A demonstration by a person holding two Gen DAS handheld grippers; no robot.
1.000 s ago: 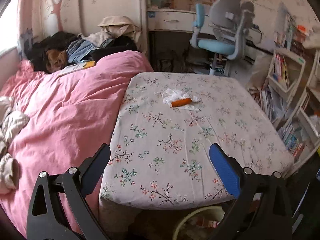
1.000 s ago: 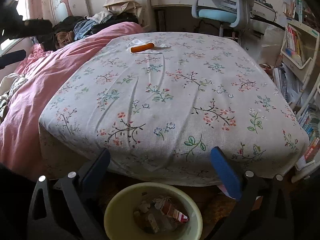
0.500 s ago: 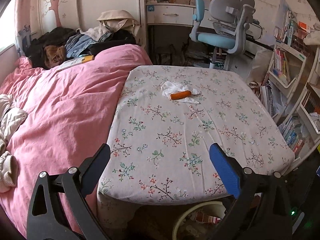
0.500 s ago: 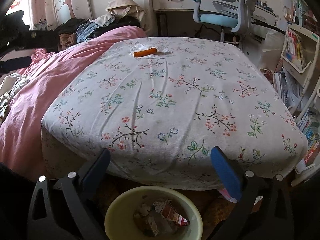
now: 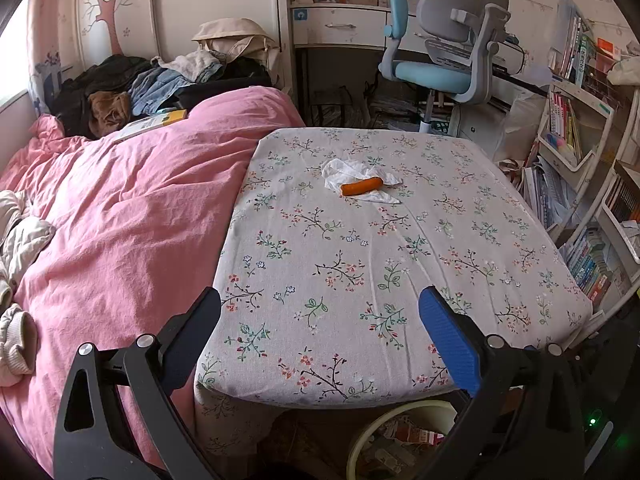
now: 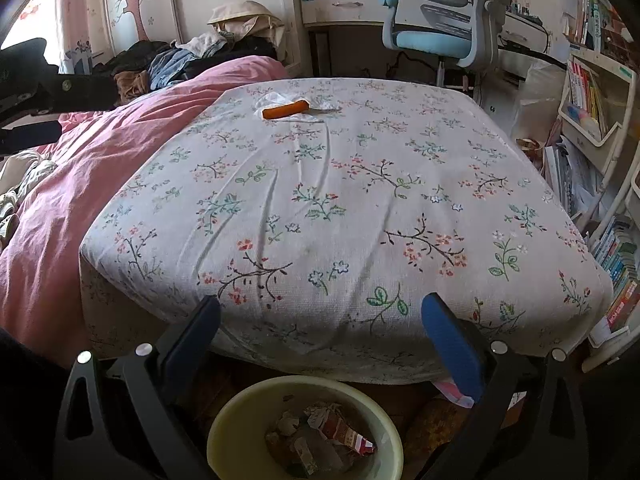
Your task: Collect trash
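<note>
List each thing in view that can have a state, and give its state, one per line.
Left gripper: open, empty.
Right gripper: open, empty.
Orange sausage-shaped stick: lying on the tissue.
Crumpled white tissue: on the floral tablecloth.
Pale yellow round bin: open-topped, holding wrappers.

The table [image 5: 360, 272] is viewed by the left wrist camera from above its near edge, facing the desk chair [image 5: 444, 52], with the pink bed [image 5: 120, 208] at left. The same table [image 6: 340, 208] is viewed by the right wrist camera from lower and nearer, over the bin [image 6: 224, 432]. Table, bed [image 6: 60, 208], chair [image 6: 444, 12] and bin [image 5: 360, 440] are shared by the 2 views.
</note>
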